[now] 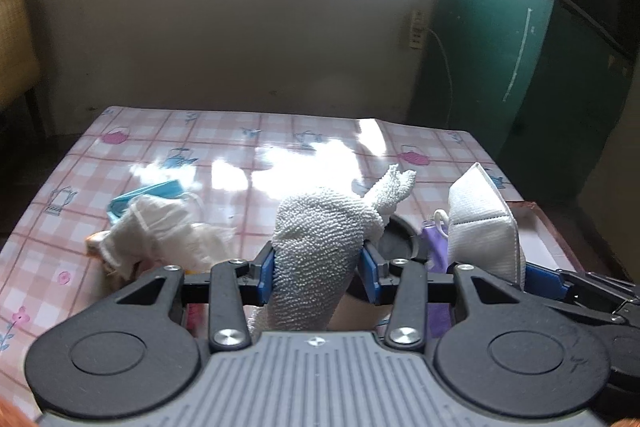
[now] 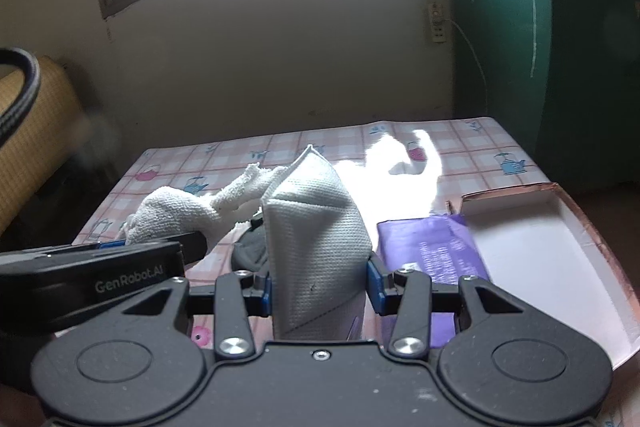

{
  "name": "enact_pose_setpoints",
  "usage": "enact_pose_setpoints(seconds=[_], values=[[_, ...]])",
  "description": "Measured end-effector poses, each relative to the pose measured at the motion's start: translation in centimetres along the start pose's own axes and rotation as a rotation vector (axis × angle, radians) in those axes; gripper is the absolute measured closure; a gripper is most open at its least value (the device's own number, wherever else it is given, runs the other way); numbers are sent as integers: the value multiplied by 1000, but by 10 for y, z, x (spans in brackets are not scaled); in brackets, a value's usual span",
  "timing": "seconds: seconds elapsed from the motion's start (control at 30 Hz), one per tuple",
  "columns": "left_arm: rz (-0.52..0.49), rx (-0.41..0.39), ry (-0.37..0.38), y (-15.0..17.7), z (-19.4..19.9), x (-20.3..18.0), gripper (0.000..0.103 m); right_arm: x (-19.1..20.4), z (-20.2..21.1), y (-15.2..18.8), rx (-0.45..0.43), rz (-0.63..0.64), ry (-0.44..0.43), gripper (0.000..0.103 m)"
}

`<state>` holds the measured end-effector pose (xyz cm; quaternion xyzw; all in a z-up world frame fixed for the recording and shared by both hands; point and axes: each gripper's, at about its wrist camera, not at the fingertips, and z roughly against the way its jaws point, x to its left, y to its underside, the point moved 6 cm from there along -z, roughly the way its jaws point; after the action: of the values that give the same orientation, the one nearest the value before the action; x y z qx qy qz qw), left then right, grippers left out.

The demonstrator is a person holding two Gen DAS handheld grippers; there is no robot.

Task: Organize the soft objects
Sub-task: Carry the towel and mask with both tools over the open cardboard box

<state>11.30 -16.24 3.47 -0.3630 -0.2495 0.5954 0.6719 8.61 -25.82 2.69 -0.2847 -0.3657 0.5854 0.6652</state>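
While clamped, towel [image 1: 320, 247], mask [image 2: 316, 251] aloft

Far half of the checked tablecloth [image 1: 248, 147] open; near left edge blocked by heap of masks and gauze [image 1: 160, 227]; right edge taken by open cardboard box [image 2: 560, 227] holding purple packet [image 2: 432, 247]; dark round lid [image 1: 396, 239] between.

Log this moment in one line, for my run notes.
left hand-held gripper: shut on towel | right hand-held gripper: shut on mask | box: open
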Motion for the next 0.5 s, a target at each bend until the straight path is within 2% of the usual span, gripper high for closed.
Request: enact_pose_setpoints(seconds=[0.5], values=[[-63, 9, 78, -6, -24, -64, 59, -70, 2, -8, -13, -44, 91, 51]])
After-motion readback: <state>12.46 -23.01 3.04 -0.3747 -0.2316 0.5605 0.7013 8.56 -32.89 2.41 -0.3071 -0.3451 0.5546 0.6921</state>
